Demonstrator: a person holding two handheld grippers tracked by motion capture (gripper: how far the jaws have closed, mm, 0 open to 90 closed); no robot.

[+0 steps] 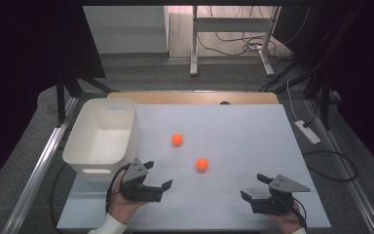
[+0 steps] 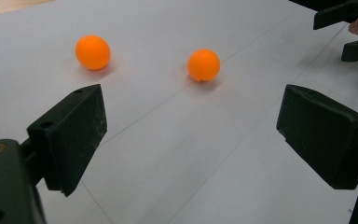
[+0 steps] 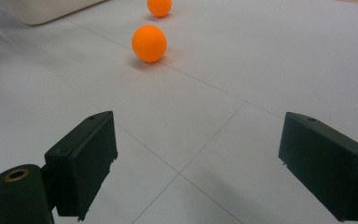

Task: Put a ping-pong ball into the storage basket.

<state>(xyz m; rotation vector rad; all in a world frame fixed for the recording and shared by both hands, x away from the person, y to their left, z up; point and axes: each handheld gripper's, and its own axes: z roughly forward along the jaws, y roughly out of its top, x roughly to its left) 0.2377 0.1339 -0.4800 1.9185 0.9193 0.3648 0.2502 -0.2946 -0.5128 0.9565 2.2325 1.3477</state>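
Two orange balls lie apart on the white table top. The farther ball is near the middle. The nearer ball rests a little right of it and closer to me. My left gripper is held low at the front left, open and empty, with both balls ahead of its jaws. My right gripper is at the front right, also open and empty, pointing toward the nearer ball.
A white plastic bin stands on the table's left side, just behind my left gripper. A wooden strip runs along the far edge. Metal rails flank the table, and cables lie on the floor at the right.
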